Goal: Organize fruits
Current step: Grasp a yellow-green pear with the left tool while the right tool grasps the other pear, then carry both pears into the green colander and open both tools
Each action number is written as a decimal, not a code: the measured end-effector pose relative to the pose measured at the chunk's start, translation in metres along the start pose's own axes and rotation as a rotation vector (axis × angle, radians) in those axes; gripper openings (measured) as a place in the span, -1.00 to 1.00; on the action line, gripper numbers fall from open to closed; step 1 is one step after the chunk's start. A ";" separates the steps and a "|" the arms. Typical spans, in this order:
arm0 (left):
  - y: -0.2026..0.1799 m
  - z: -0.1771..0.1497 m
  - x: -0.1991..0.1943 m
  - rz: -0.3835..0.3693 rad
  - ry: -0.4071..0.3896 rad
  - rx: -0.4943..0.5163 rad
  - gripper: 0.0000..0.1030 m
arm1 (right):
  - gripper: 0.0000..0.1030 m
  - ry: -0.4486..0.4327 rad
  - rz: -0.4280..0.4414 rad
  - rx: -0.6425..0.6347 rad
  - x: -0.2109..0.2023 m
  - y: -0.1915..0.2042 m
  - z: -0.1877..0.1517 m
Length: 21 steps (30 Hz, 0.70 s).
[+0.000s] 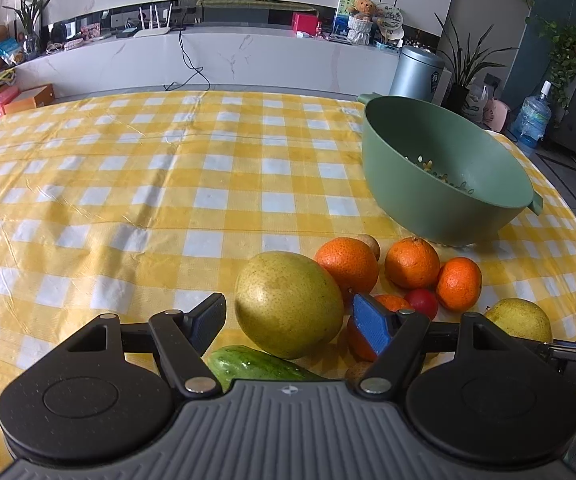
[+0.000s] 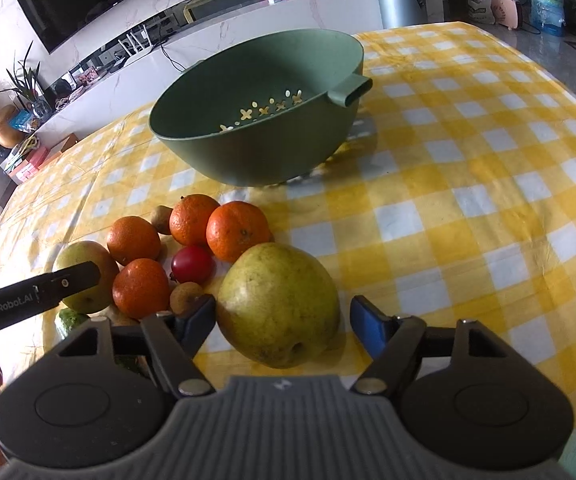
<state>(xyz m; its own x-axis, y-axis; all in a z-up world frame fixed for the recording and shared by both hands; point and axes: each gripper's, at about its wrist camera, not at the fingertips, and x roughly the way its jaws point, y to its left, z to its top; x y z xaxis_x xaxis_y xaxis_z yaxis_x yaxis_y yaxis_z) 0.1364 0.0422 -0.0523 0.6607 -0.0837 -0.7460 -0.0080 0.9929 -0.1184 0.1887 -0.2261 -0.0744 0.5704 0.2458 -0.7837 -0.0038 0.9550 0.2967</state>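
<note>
A pile of fruit lies on the yellow checked tablecloth in front of a tilted green colander bowl, which also shows in the right wrist view. My left gripper is open, its jaws on either side of a large yellow-green pear. My right gripper is open around a second pear. Several oranges, a red cherry tomato, a cucumber and small brown fruits lie beside them.
The left gripper's finger crosses the left of the right wrist view. The table edge runs along the right. Beyond the table stand a white TV cabinet, a bin and a water bottle.
</note>
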 end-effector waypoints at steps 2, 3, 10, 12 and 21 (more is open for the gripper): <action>0.001 -0.001 0.004 -0.002 0.003 -0.003 0.61 | 0.32 0.002 -0.003 -0.008 0.002 0.002 0.000; 0.002 -0.001 0.005 -0.005 0.004 -0.006 0.58 | 0.29 0.005 -0.006 -0.014 0.003 0.003 0.000; 0.011 -0.002 0.009 -0.051 0.011 -0.056 0.45 | 0.24 0.001 -0.014 -0.036 0.003 0.005 -0.001; 0.011 -0.002 0.009 -0.056 0.011 -0.055 0.41 | 0.24 0.000 -0.015 -0.040 0.003 0.006 -0.001; 0.009 -0.002 0.005 -0.043 0.011 -0.055 0.39 | 0.23 0.007 -0.013 -0.046 0.002 0.006 -0.002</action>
<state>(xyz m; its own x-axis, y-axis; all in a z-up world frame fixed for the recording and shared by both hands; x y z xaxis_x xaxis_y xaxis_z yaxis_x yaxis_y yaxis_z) 0.1378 0.0502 -0.0580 0.6529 -0.1274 -0.7467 -0.0216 0.9822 -0.1864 0.1881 -0.2199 -0.0749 0.5646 0.2339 -0.7915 -0.0344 0.9648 0.2606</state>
